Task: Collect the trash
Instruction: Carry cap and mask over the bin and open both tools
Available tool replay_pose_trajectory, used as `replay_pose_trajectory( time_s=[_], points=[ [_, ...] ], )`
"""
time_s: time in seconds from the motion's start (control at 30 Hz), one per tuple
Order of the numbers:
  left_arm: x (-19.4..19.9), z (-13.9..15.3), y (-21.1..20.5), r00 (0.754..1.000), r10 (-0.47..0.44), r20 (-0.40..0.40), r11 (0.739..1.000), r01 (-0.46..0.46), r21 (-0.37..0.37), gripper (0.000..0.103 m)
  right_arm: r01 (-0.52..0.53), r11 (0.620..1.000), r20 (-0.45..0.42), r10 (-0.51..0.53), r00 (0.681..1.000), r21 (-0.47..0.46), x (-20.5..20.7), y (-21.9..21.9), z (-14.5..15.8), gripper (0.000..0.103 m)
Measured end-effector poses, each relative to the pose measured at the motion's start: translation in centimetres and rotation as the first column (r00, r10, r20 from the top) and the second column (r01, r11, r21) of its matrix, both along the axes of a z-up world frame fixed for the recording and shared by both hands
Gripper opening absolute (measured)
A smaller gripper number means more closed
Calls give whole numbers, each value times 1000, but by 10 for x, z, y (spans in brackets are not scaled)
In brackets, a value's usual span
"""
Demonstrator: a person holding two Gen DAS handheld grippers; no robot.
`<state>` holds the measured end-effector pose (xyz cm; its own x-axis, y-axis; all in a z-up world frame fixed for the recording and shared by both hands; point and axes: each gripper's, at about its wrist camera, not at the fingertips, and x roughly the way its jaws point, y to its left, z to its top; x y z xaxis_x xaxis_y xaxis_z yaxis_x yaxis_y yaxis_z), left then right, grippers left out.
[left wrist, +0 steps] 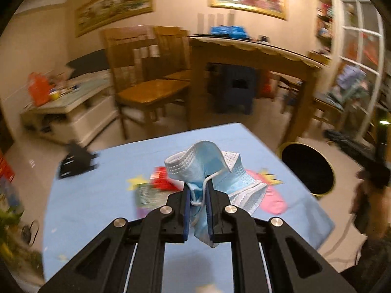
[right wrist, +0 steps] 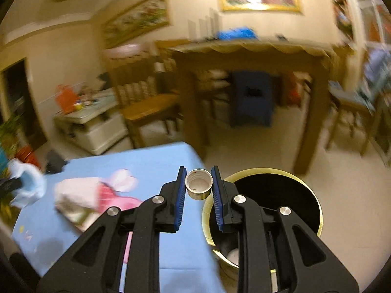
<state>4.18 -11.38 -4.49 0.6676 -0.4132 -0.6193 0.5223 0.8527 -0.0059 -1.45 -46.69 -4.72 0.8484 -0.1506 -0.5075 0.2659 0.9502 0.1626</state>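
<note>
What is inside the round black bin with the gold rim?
Looking down into the trash bin in the right wrist view, the inside is mostly dark. A white rounded thing sits low inside. The right gripper, holding a bottle cap, covers part of the opening.

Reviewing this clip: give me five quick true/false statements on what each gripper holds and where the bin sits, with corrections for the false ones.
1. The left gripper is shut on a blue face mask. True.
2. The right gripper is empty. False: it grips a small white cap between its fingers.
3. The cap's open side faces the camera. True.
4. The bin stands on the blue table. False: it stands on the floor beside the table's edge.
5. The table is bare of other trash. False: a red packet and pink wrapper lie on it.
</note>
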Motion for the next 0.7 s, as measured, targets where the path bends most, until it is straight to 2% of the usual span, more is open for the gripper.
replay_pose_trajectory(
  time_s=[0.07,0.13,0.17,0.2,0.23,0.27,0.33,0.4,0.7],
  points=[
    [-4,-3,-31,998,-56,-1,998,56,14,10,55,997,-20,-54,998,50,-1,-28,-10,21],
    [-7,-6,-55,996,-93,-1,995,93,20,10,88,993,-66,-83,994,75,6,-48,-18,26],
    [-7,-8,-71,993,-116,-7,993,116,21,10,118,990,-104,-110,989,75,8,-58,-28,51],
    [-5,-9,-82,991,-132,-14,991,132,21,10,153,985,-130,-142,981,75,8,-67,-36,83],
    [-3,-10,-92,989,-147,-20,989,147,18,10,186,979,-155,-171,973,87,8,-75,-42,88],
    [-3,-11,-107,986,-165,-24,986,166,18,10,203,972,-159,-183,970,118,6,-84,-46,87],
    [-6,-13,-125,983,-184,-23,983,184,26,10,229,954,-106,-212,971,191,-6,-102,-42,86],
    [-5,-18,-147,978,-204,-35,978,205,33,10,276,933,-58,-270,961,231,-21,-112,-36,91],
    [-2,-40,-228,956,-285,-72,954,290,79,10,364,891,81,-398,914,272,-77,-130,-12,95]
  ],
)
